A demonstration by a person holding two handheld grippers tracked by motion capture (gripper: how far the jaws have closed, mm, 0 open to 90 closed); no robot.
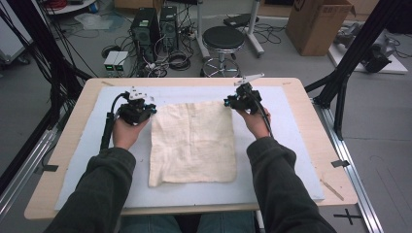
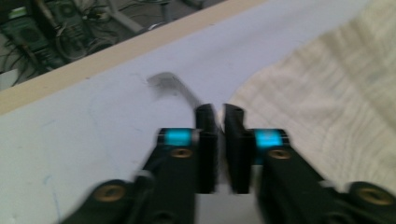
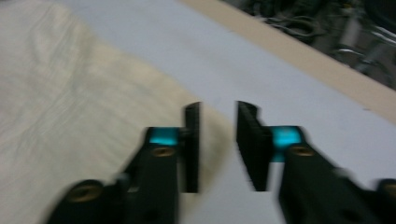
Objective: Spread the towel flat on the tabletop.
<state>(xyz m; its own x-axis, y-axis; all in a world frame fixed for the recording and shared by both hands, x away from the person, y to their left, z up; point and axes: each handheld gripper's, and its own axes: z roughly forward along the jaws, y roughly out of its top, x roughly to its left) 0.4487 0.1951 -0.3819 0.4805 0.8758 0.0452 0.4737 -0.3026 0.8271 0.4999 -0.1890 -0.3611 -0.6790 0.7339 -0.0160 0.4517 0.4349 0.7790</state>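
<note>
On the near half of the table (image 1: 311, 160): cream square woven cloth (image 1: 193, 143) is lying flat on the pale blue foam mat (image 1: 286, 145), nothing gripped.
Left gripper (image 1: 137, 109): hovering just beside the cloth's far left corner, jaws standing narrowly apart, nothing between them.
Right gripper (image 1: 241, 99): hanging over the far right corner, jaws standing wider, also empty.
Doing it well: I'm judging both corners need pinching level and together, so the fabric is lifting evenly.
Farther off: black round stool (image 1: 223, 39), dark computer towers (image 1: 155, 26), brown cardboard box (image 1: 318, 24) are sitting on the floor.
Obstacles: nothing is blocking the cloth.
</note>
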